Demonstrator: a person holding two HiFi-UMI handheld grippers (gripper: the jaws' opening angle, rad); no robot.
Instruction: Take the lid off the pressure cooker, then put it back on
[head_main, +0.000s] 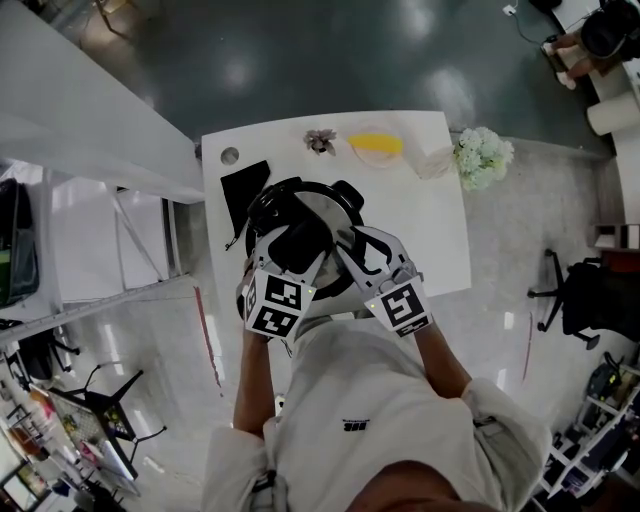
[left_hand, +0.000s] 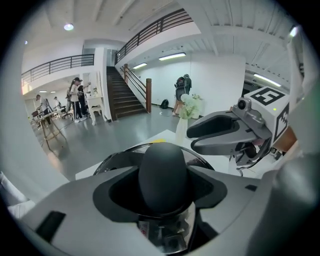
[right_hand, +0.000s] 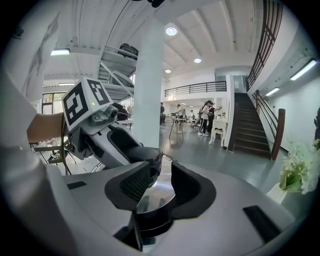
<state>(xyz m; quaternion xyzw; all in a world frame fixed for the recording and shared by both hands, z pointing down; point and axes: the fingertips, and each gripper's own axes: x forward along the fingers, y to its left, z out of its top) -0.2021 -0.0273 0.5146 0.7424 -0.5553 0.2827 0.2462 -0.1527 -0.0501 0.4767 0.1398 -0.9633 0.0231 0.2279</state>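
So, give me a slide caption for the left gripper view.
Left hand-held gripper, jaws open, straddles the black handle on the pressure cooker lid.

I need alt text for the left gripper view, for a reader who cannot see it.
The jaws of the left gripper stand apart around the black knob of the pressure cooker lid. The right gripper is at the upper right; a hall with stairs lies behind.
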